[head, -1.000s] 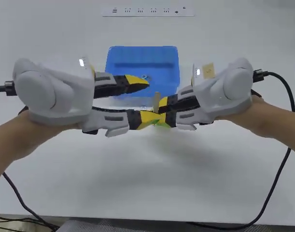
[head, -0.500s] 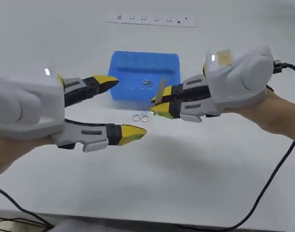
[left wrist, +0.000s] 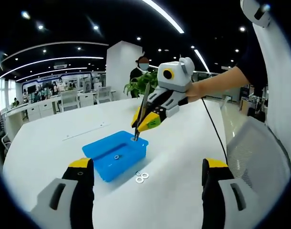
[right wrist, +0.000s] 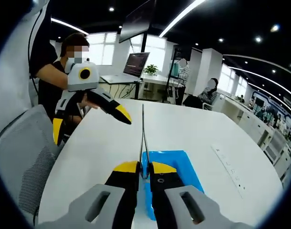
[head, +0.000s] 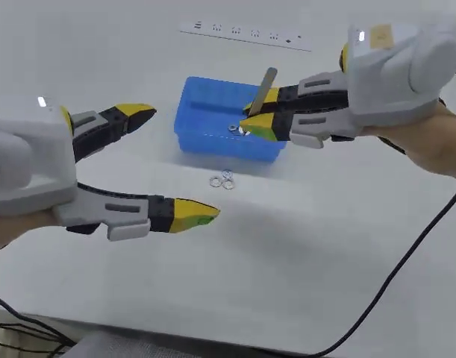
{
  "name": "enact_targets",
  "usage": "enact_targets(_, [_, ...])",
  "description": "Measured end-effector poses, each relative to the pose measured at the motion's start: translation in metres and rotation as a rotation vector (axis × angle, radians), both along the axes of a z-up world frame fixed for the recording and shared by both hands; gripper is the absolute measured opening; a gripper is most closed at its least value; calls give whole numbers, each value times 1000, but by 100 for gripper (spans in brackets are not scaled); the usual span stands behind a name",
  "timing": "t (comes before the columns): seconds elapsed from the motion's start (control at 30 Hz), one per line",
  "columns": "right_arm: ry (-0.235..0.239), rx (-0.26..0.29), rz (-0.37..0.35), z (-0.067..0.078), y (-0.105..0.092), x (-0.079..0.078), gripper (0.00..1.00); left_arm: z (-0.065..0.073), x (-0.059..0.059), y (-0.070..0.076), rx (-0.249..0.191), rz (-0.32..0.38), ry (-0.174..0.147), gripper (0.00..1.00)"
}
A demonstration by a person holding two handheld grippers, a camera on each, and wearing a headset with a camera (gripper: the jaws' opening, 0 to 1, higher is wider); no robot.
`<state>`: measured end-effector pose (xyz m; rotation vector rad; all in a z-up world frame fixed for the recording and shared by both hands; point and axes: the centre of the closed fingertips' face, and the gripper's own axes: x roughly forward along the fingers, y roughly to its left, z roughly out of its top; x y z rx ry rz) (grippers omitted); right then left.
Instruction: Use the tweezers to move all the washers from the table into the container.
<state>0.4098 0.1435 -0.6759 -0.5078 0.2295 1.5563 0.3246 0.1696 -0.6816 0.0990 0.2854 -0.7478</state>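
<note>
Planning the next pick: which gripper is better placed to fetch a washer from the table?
Right: the right gripper is shut on the tweezers, near the washers; the left gripper is open and empty.

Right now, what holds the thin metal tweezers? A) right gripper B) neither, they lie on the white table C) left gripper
A: the right gripper is shut on the thin metal tweezers over the blue plastic container; the left gripper is open, holding nothing.
</note>
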Motion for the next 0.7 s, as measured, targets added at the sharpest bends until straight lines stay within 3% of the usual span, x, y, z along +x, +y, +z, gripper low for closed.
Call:
enact_targets(0.13, [18, 13, -53, -9, 10, 28, 9, -4, -2, 8, -13, 29, 6, 100])
enact_targets(0.23, [46, 15, -80, -25, 19, 46, 9, -9, -5, 13, -22, 46, 30, 100])
enact_targets(0.3, [61, 6, -86, -37, 25, 52, 9, -10, -4, 18, -22, 63, 28, 100])
enact_targets(0.47, [90, -41, -83, -65, 35, 57, 9, -11, 0, 27, -52, 101, 37, 100])
enact_targets(0.5, [99, -54, -72, -80, 38, 60, 9, -16, 2, 29, -45, 105, 49, 100])
enact_targets(0.7, [116, -65, -72, -86, 36, 63, 10, -20, 6, 24, -50, 107, 64, 100])
